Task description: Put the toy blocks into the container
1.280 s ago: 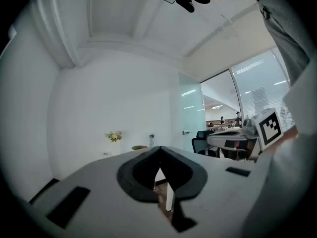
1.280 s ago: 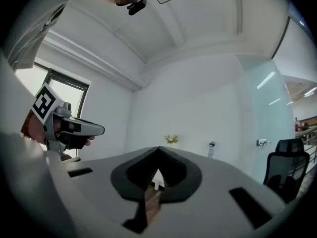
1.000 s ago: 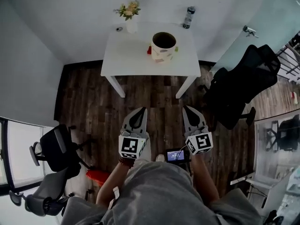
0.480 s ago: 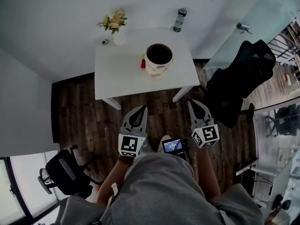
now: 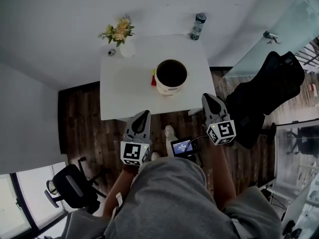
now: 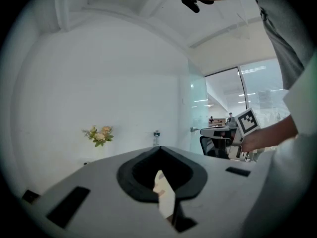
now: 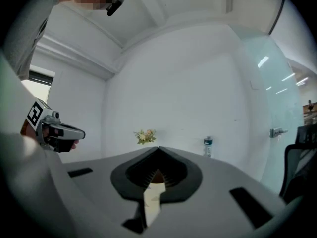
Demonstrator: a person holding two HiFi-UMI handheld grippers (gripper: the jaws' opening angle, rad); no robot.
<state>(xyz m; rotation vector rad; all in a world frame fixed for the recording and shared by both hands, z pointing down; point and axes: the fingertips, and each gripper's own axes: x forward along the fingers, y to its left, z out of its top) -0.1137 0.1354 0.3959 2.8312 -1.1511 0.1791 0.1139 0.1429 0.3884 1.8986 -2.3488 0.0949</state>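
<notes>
Head view: left gripper (image 5: pixel 144 113) and right gripper (image 5: pixel 206 96) both point at the white table (image 5: pixel 119 91), tips at its near edge. Container (image 5: pixel 171 76) stands mid-table, mouth up. One red block (image 5: pixel 153 78) sits against its left wall; no other blocks can be seen. Vase of flowers (image 5: pixel 118 34) and bottle (image 5: pixel 198 26) stand at the far edge, well apart from the container. Black office chair (image 5: pixel 269 91) is just beside the right arm.

Left gripper view: jaws fully together, nothing held. Flowers and bottle show beyond the tips.

Right gripper view: jaws likewise pressed together, empty.

Risks (judged):
- Both pairs of jaws must part before any pick; going in closed would only shove the block.
- The block is tight to the container wall, so a jaw may catch the wall and tip or slide the container.
- The right elbow may snag the chair.
- Nothing lies between the tips and the block.
</notes>
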